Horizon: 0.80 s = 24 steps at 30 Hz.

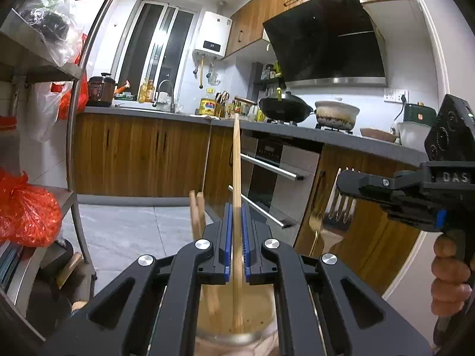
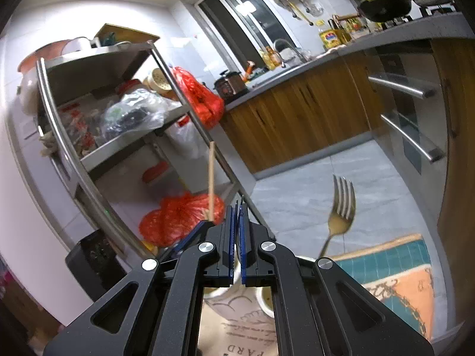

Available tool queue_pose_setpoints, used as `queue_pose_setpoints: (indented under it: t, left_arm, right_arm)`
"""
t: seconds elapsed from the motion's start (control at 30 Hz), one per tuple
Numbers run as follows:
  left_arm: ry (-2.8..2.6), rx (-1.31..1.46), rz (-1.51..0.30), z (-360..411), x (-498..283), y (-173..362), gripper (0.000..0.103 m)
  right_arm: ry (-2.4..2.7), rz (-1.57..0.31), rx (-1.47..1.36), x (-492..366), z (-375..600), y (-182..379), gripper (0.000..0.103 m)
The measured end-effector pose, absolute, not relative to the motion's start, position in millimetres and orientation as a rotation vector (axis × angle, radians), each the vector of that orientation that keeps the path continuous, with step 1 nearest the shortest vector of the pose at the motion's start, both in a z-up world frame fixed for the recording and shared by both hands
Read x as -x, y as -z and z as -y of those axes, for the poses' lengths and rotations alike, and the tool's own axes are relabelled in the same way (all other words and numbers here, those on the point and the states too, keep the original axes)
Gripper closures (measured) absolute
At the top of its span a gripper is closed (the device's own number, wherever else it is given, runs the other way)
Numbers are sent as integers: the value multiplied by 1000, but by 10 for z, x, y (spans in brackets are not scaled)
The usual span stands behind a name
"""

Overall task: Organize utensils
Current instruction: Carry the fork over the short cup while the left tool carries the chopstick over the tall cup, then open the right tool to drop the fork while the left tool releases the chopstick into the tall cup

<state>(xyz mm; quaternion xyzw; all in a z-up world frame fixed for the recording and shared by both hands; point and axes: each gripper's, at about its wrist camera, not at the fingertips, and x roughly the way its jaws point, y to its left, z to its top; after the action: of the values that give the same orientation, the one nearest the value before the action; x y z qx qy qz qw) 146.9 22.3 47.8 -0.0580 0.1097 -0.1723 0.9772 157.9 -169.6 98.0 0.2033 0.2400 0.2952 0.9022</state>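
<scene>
My left gripper is shut on a wooden chopstick that stands upright with its lower end in a glass bowl below the jaws. Two more wooden chopsticks lean in the bowl to the left. My right gripper comes in from the right, shut on a silver fork; a gold fork stands beside it. In the right wrist view my right gripper shows its jaws nearly together, a gold fork stands in a white cup, and the chopstick rises at left.
A steel shelf rack with red bags stands at left. Wooden cabinets and an oven with bar handles run under the grey counter, which carries a wok and a pot. A patterned cloth lies below.
</scene>
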Motion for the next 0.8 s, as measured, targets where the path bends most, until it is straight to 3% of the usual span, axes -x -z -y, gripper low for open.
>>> queue_pose_setpoints:
  t: [0.53,0.57,0.63,0.8]
  left_arm:
    - [314,86,-291,-326,-1398,-337,97]
    - [316,82,-291,-322,-1387,-353,95]
    - [314,71,-290,-318,-1360,-375,93]
    - [305,51,-288,-321,-1261,-428,78]
  right_arm:
    - [-515,-555,-467,-1709,1852,-732,97]
    - [-512,-549,-461,-1697,1863,-742,94]
    - [-505,-537,-449,-1672,1862,-768,77]
    - [-500,-516,-444,-1576,1916,-844,55]
